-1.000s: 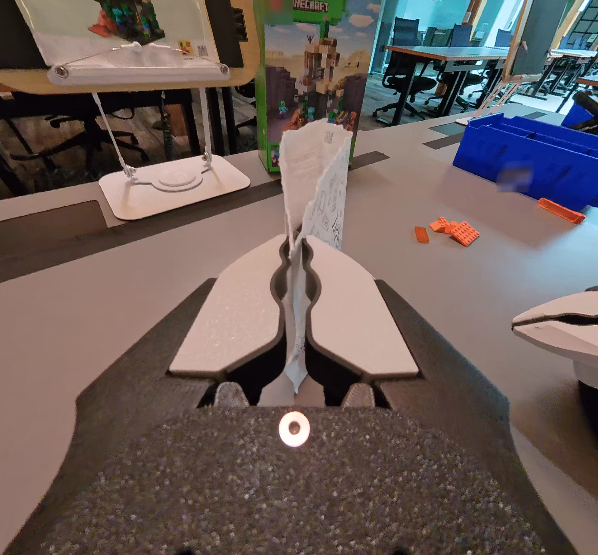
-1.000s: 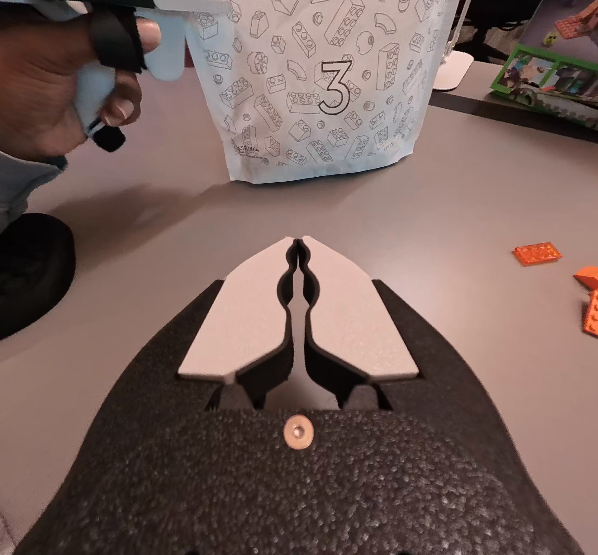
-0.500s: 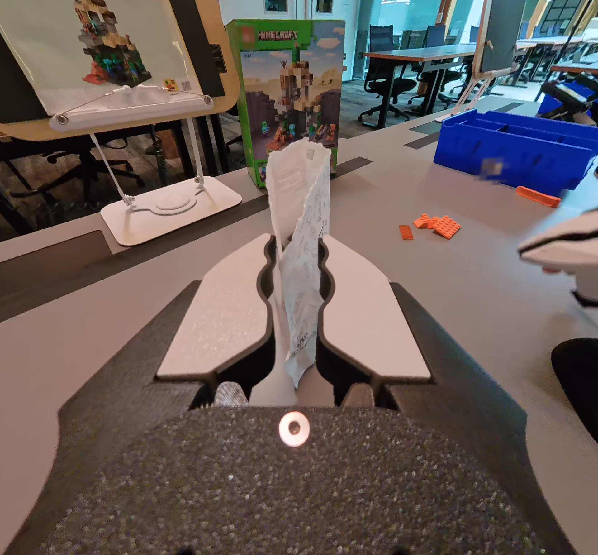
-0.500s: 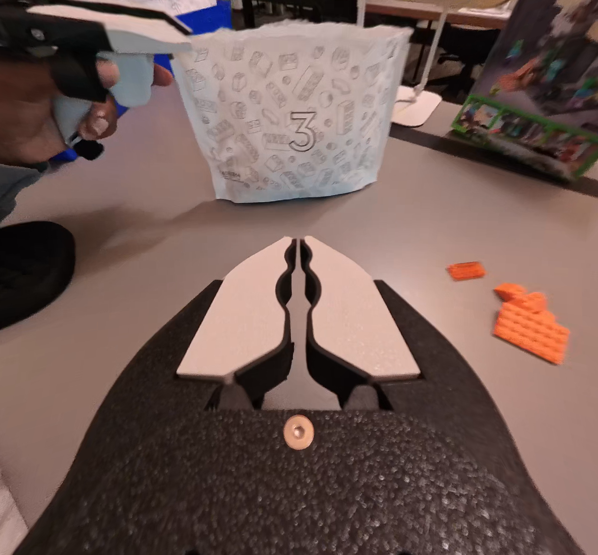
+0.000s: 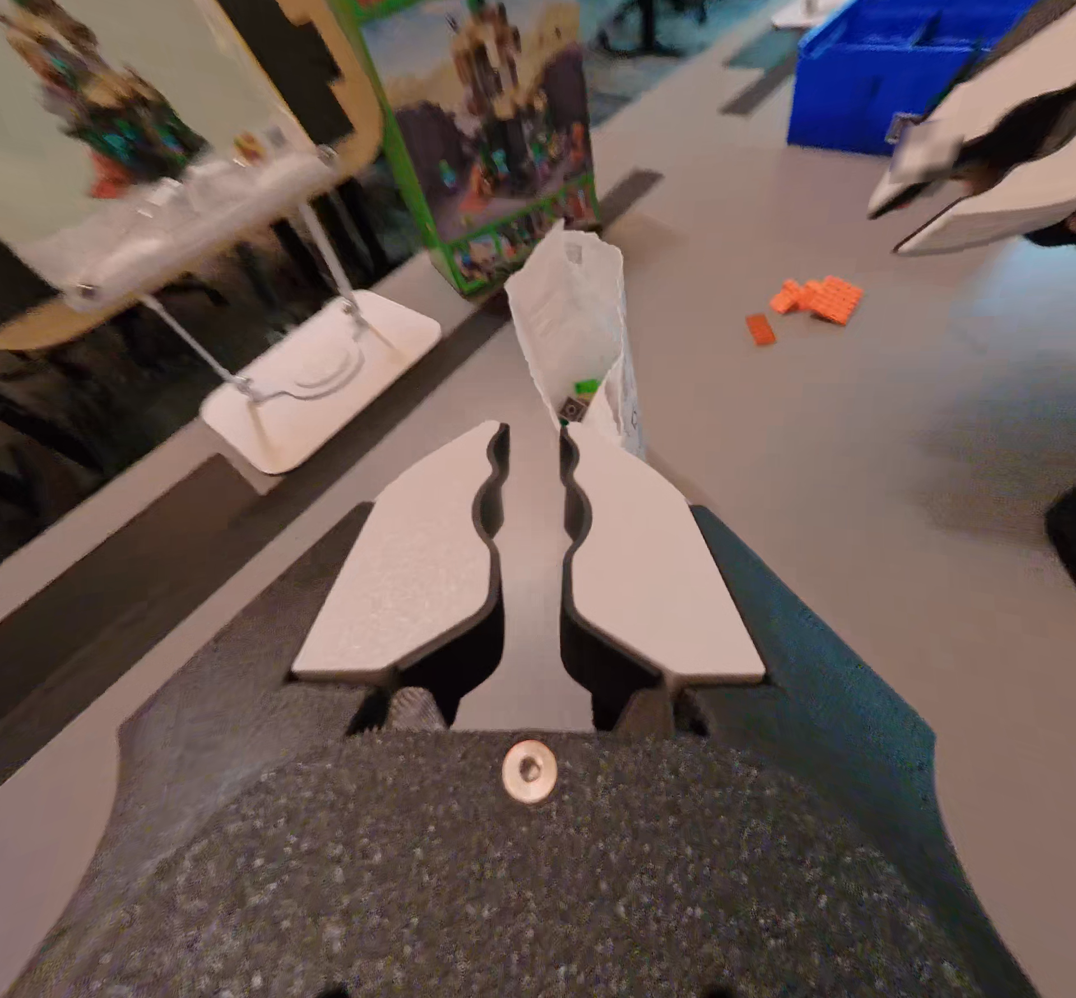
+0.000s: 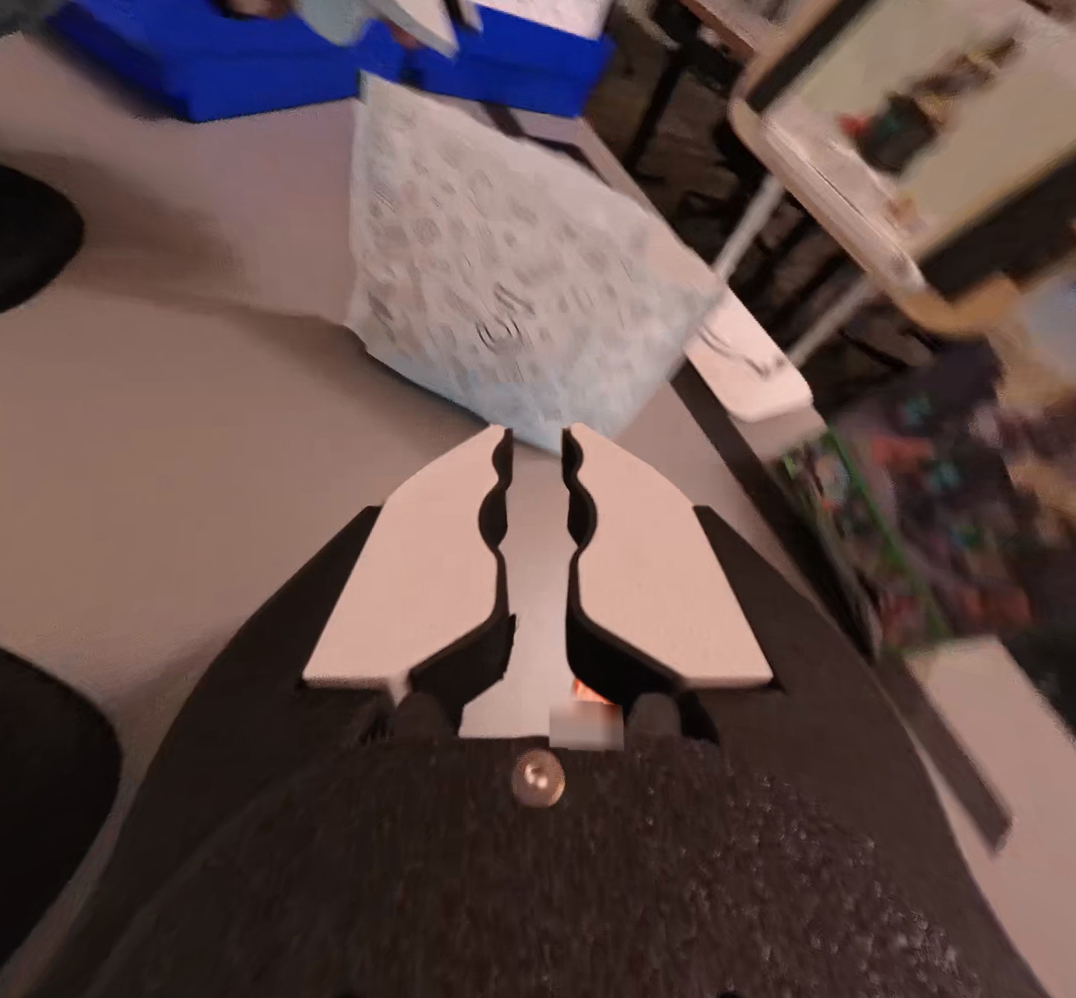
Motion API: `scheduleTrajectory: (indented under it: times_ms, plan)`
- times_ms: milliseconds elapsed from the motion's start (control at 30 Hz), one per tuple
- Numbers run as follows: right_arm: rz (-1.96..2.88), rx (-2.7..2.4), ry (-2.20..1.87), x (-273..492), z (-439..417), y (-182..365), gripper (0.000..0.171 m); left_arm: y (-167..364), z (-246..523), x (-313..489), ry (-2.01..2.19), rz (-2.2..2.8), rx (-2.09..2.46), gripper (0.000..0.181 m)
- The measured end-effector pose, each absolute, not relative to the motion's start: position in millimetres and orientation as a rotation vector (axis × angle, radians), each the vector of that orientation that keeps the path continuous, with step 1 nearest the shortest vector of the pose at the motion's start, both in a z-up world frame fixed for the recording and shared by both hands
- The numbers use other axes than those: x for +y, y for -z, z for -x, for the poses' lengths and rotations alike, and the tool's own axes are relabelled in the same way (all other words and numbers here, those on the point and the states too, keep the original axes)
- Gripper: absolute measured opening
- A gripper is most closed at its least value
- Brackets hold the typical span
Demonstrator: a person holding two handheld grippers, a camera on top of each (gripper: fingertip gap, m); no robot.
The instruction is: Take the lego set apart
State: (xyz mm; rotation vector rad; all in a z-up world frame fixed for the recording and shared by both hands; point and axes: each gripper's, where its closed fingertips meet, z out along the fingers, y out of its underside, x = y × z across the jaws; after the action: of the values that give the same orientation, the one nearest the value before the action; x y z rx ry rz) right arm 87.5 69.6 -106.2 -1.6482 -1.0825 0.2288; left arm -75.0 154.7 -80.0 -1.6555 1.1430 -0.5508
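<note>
Both fingers of the left gripper [image 5: 533,431] stand parted with only bare grey table [image 5: 815,475] showing through the gap, holding nothing. Just past its right fingertip a white paper bag [image 5: 573,324] stands upright with its mouth open, and small green and dark lego pieces [image 5: 579,396] show inside it. Farther right on the table lies a small cluster of orange lego plates [image 5: 815,300], with 1 plate a little apart from the rest. Beyond the bag stands the green lego box [image 5: 483,114], and to its left a white document stand [image 5: 320,376]. A blue bin [image 5: 862,79] sits far right. The right gripper [image 6: 535,434] is likewise spread and empty, its tips near the bag's lower corner in a blurred picture.
</note>
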Motion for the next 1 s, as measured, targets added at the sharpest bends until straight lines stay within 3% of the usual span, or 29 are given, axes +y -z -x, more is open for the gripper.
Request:
scheduleTrajectory:
  times_ms: [167, 267, 333, 367, 400, 733, 1000]
  plan:
    - [1.526, -1.528, -0.126, 124, -8, 94, 0.045, 91, 44, 176, 0.682, 1.893, 1.374, 0.034]
    - [1.511, -1.754, -0.035, 147, 14, 110, 0.050, 118, 36, 184, 0.582, 1.996, 1.527, 0.038]
    - [1.518, -1.901, 0.096, 157, 12, 134, 0.042, 133, 34, 183, 0.546, 2.034, 1.609, 0.021]
    - [1.478, -1.950, 0.134, 155, 11, 143, 0.020, 138, 35, 183, 0.522, 2.038, 1.637, 0.003]
    - [1.407, -1.977, 0.155, 149, 10, 146, 0.000, 140, 38, 186, 0.470, 2.031, 1.632, 0.000]
    - [1.073, -2.052, 0.363, 75, -10, 164, 0.000, 137, 46, 161, 0.375, 1.920, 1.644, 0.000]
    - [1.266, -1.828, -0.157, 74, 9, 105, 0.009, 127, 35, 149, 0.370, 1.825, 1.673, 0.002]
